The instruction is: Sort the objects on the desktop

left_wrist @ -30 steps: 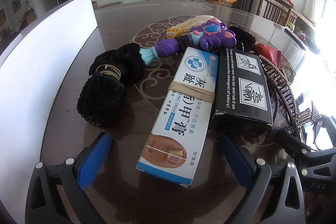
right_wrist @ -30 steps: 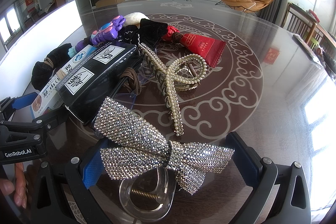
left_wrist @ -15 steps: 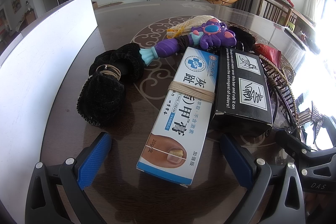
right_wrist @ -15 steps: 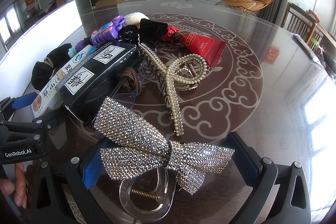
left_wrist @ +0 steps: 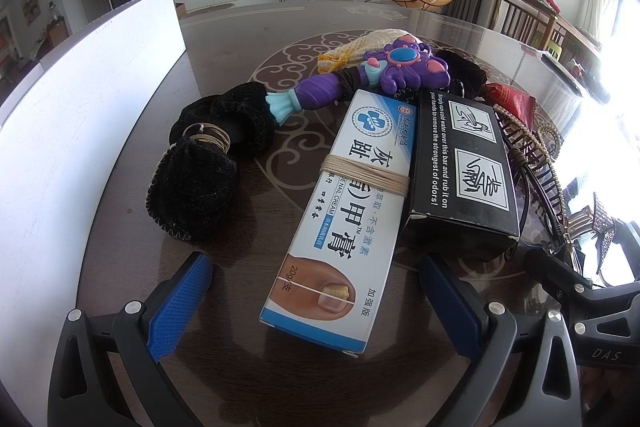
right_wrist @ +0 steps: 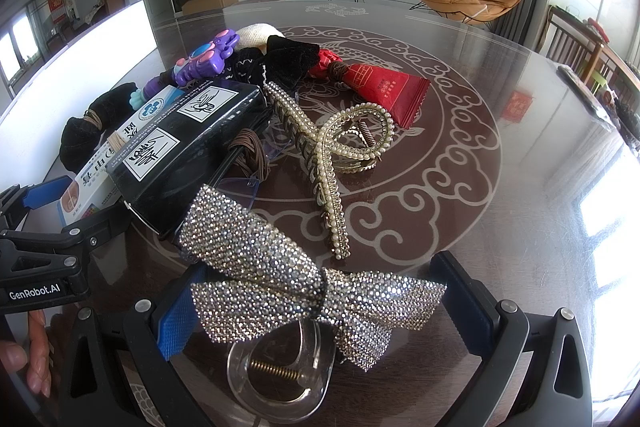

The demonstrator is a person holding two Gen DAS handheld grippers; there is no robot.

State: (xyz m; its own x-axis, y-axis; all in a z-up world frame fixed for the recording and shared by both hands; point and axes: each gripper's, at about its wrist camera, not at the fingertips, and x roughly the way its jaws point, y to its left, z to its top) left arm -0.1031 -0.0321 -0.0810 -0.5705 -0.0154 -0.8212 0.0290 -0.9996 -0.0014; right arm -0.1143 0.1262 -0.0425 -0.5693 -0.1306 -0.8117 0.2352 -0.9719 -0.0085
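In the left wrist view my left gripper [left_wrist: 316, 291] is open, its blue pads either side of the near end of a white and blue nail cream box [left_wrist: 352, 211] bound with string. A black soap box [left_wrist: 464, 163] lies to its right, a purple toy [left_wrist: 384, 75] behind, a black knit pouch [left_wrist: 196, 183] to the left. In the right wrist view my right gripper [right_wrist: 320, 303] is open around a rhinestone bow hair clip [right_wrist: 288, 267]. A pearl claw clip [right_wrist: 332, 147] and a red sachet [right_wrist: 380, 87] lie beyond it.
A white board [left_wrist: 80, 107] stands along the table's left side. The dark glass table [right_wrist: 500, 187] stretches right of the pile. Glasses with brown cord [right_wrist: 248, 155] lie beside the black box. The left gripper's body [right_wrist: 44, 259] shows at the right wrist view's left edge.
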